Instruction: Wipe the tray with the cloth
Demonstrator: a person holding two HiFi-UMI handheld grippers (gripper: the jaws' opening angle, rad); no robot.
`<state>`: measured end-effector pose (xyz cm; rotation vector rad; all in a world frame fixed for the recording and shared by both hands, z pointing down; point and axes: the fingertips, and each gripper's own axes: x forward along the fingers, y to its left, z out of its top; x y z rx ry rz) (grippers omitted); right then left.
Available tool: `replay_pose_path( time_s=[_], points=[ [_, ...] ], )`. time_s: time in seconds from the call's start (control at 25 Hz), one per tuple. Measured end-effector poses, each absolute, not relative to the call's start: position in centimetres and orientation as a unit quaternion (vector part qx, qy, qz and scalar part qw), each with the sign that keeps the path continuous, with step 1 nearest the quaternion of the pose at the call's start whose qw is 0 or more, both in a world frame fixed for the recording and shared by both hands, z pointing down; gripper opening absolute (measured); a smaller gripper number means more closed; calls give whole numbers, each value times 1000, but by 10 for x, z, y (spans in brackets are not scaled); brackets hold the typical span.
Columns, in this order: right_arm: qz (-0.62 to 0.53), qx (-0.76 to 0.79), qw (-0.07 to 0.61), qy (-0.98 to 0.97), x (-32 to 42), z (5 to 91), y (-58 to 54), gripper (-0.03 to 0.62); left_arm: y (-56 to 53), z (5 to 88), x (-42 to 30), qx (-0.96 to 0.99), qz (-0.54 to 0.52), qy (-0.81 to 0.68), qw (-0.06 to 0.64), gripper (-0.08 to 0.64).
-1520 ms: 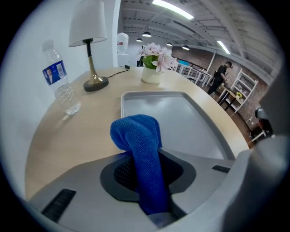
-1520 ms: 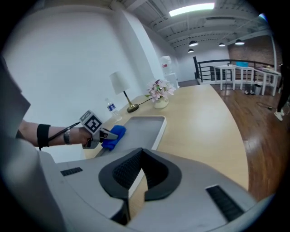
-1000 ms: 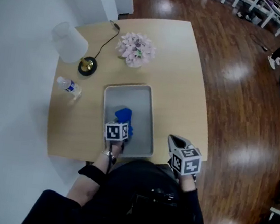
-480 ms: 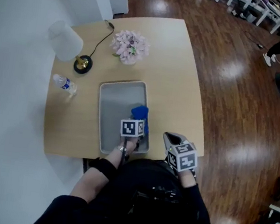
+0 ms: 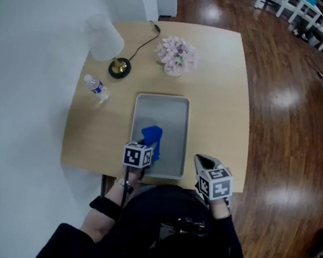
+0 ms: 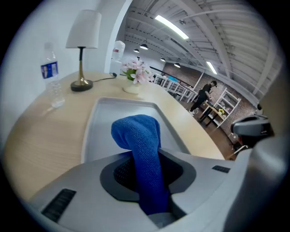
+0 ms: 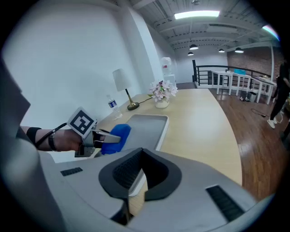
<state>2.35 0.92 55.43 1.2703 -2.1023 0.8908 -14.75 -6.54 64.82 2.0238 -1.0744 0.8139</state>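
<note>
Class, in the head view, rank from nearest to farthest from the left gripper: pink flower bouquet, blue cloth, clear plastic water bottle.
1. Blue cloth, clamped in the left gripper.
2. Clear plastic water bottle, left of the grey tray.
3. Pink flower bouquet, beyond the tray.

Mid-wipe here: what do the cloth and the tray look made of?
Cloth: blue microfibre-like textile, matte; a fine knitted texture shows and it folds over softly. Tray: grey, smooth, dull sheen, raised rim; likely metal, though plastic can't be ruled out.
</note>
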Motion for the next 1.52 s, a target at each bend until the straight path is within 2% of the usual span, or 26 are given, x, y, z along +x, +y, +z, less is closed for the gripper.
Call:
replay_pose_path(
  time_s=[0.12, 0.24, 0.8, 0.96, 1.16, 1.32, 1.52],
  points=[
    [326, 458, 261, -785, 11, 553, 2, 5, -58, 658, -204, 755, 348, -443, 336, 109],
    [327, 451, 262, -788, 3, 554, -1, 5, -50, 679, -230, 737, 375, -449, 339, 109],
    [333, 477, 247, -775, 27, 551, 5, 5, -42, 694, -214, 721, 400, -456, 335, 109],
    [340, 487, 245, -766, 39, 556, 15, 5, -38, 692, -177, 735, 368, -438, 365, 109],
    [348, 497, 244, -757, 58, 559, 29, 5, -23, 691, -95, 757, 335, -393, 400, 109],
    [350, 501, 248, -751, 69, 562, 40, 5, -11, 692, -49, 775, 338, -362, 391, 110],
    [355, 504, 247, -747, 81, 564, 48, 5, -8, 692, -32, 782, 336, -354, 387, 110]
  ],
)
